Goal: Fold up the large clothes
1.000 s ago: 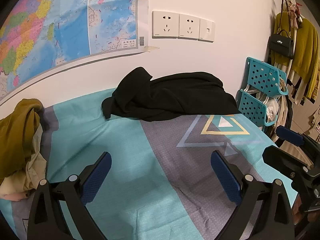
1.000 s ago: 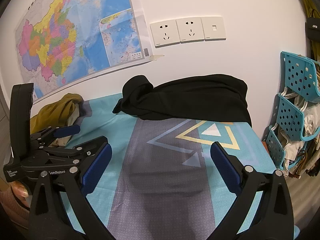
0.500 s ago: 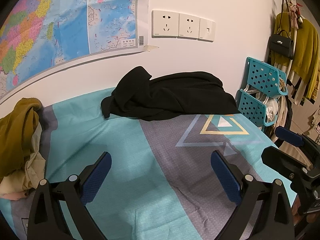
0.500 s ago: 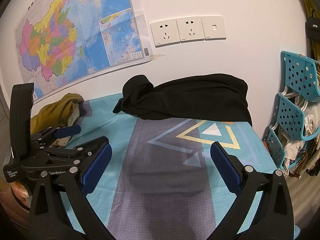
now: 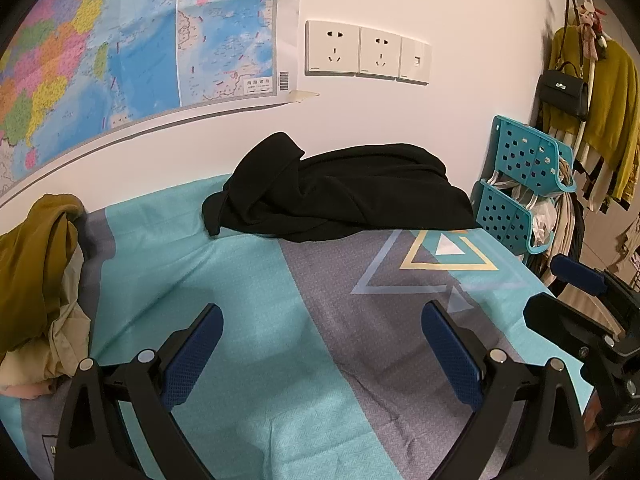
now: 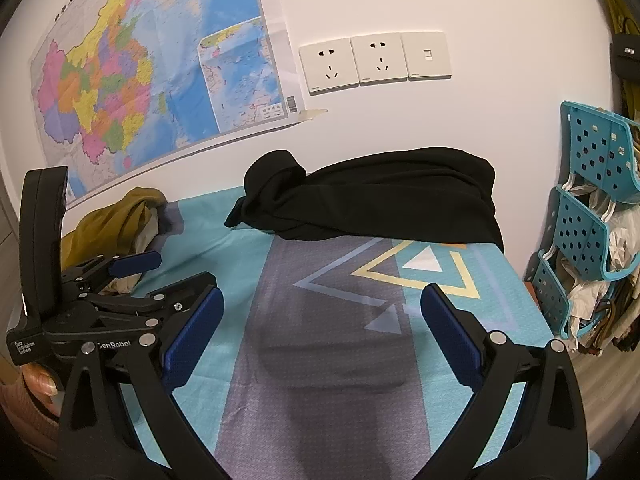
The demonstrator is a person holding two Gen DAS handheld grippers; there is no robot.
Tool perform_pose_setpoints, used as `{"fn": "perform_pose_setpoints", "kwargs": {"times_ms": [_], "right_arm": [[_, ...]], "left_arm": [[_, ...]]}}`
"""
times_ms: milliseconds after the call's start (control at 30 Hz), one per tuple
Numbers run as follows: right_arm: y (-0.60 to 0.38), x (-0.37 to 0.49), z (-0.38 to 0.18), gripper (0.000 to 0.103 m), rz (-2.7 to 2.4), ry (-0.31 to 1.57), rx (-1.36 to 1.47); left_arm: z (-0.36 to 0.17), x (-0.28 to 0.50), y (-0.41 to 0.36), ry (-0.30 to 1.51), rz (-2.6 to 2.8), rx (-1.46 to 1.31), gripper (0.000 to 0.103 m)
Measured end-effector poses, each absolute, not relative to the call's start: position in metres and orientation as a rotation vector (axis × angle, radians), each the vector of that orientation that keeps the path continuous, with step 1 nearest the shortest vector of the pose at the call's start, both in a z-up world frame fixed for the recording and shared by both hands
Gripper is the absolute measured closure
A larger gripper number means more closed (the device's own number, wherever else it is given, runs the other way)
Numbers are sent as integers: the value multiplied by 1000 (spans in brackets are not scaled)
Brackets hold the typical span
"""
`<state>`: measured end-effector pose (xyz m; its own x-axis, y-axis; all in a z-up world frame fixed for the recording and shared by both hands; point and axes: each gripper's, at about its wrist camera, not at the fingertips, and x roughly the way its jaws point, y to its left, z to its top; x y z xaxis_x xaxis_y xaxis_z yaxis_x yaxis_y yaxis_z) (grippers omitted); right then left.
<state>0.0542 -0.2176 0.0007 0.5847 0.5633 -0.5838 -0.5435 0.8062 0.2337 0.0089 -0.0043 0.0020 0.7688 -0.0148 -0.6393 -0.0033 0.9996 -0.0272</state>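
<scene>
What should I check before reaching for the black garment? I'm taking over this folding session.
1. Left gripper open, holding nothing: ok.
2. Right gripper open, holding nothing: ok.
3. Crumpled black fabric garment within view, lying bunched against the wall: ok.
4. Teal and grey patterned bedsheet bare between grippers and garment: ok.
5. Heap of mustard and beige clothes apart from the black garment: ok.
6. Where sleeves or hem lie for gripping: cannot tell.
</scene>
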Motion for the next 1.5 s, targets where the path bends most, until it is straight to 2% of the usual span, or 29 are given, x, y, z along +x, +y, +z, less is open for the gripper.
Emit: {"fn": "perform_pose_setpoints", "kwargs": {"times_ms": [1500], "right_arm": [[-200, 77, -2, 6, 678, 709, -10]], "left_arm": [[-6, 33, 6, 733, -8, -65, 7]]}}
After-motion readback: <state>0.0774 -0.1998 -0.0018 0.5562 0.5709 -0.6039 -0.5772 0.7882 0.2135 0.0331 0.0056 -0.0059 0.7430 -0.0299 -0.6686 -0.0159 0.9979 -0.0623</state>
